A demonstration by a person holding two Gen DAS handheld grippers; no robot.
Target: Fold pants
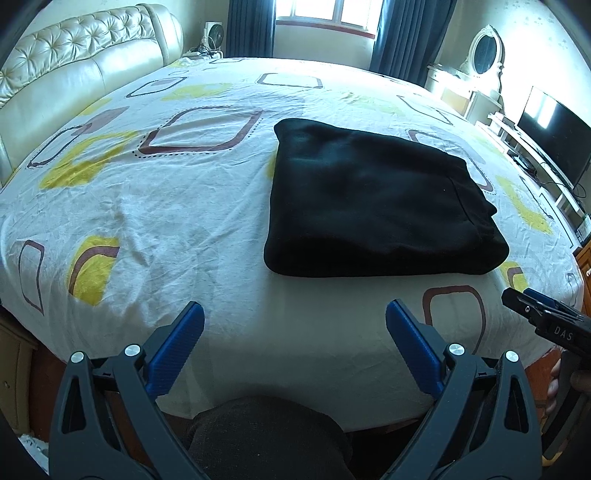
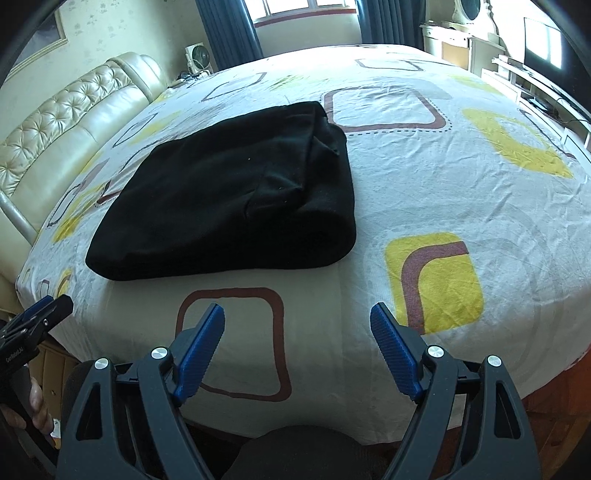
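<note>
The black pants [image 1: 373, 199] lie folded into a thick rectangle on the patterned bed sheet [image 1: 166, 206]; they also show in the right wrist view [image 2: 229, 199]. My left gripper [image 1: 293, 321] is open and empty, held back over the near edge of the bed, short of the pants. My right gripper [image 2: 297, 323] is open and empty too, near the bed's front edge, to the right of the pants. The right gripper's tip shows at the right edge of the left wrist view [image 1: 539, 310]. The left gripper's tip shows at the left of the right wrist view [image 2: 44, 314].
A cream tufted headboard [image 1: 74, 66] runs along the left. A window with dark curtains [image 1: 406, 33] is behind the bed. A dresser with an oval mirror [image 1: 484, 51] and a television [image 1: 554, 136] stand at the right. My knee [image 1: 266, 435] is below the bed's edge.
</note>
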